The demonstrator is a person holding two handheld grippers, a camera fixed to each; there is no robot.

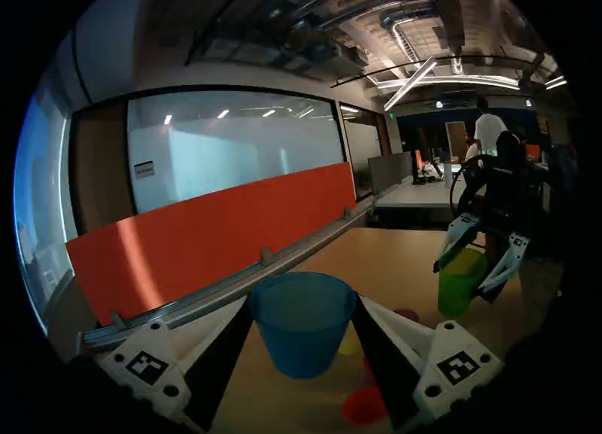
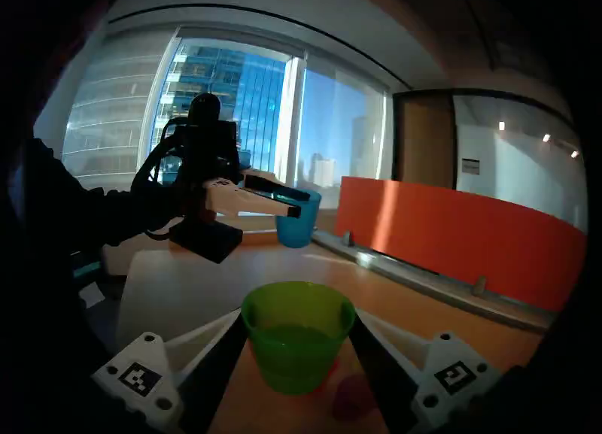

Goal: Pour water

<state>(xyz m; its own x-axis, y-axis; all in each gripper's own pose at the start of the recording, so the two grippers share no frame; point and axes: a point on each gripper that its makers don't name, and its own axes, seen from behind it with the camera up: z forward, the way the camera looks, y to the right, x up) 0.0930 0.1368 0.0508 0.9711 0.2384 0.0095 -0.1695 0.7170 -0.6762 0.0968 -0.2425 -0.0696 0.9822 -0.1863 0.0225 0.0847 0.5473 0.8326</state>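
The left gripper point(image 1: 302, 308) is clamped on a blue cup point(image 1: 302, 325), a finger pressed against each side of its wall, and the cup stands upright over a wooden table point(image 1: 391, 253). The inside of the blue cup is too dim in the left gripper view to show what it contains. The right gripper point(image 2: 299, 317) grips a green cup point(image 2: 297, 336) in the same way, also upright. This cup seems to hold some liquid partway up, though the green tint of the plastic makes that hard to be sure of. The left gripper view shows the green cup to the right of the blue one and farther off, well apart from it. From the right gripper view, the blue cup sits up and to the left of the green one, in front of tall windows point(image 2: 226, 95). An orange partition point(image 1: 211, 231) runs along the far edge of the table. A red piece point(image 1: 366, 405) and a yellow piece point(image 1: 350, 344) lie on the table near the blue cup. A person point(image 1: 489, 129) stands in the background.
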